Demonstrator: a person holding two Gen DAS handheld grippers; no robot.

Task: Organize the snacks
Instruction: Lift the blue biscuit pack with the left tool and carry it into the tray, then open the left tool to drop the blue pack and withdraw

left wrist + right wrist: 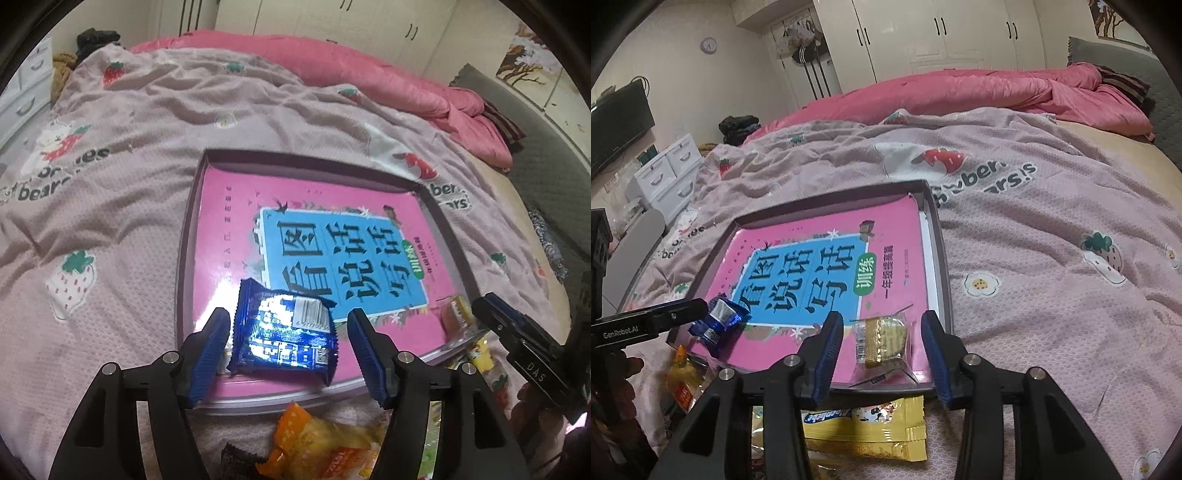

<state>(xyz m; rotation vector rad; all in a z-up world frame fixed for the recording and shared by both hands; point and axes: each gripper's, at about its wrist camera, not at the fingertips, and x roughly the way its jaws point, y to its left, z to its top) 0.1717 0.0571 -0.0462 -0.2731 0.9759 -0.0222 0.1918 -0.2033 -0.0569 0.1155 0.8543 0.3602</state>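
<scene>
A shallow grey tray (pixel 183 258) (pixel 941 258) lies on the bed with a pink book (pixel 229 236) (pixel 901 236) flat inside it. A blue foil snack packet (pixel 284 332) (pixel 718 319) rests on the book's near left corner, between the fingers of my left gripper (pixel 288 354). The jaws stand apart and the right pad is clear of the packet. A gold biscuit in a clear wrapper (pixel 882 339) (pixel 456 314) lies on the book's near right corner. My right gripper (pixel 882 354) straddles it, open, with a gap on each side.
Loose snacks lie in front of the tray: an orange and yellow bag (pixel 325 443) and flat yellow packs (pixel 871 432). A strawberry-print blanket (pixel 1052 221) covers the bed, with a bunched pink quilt (pixel 997 92) behind. White drawers (pixel 668 173) stand at the far left.
</scene>
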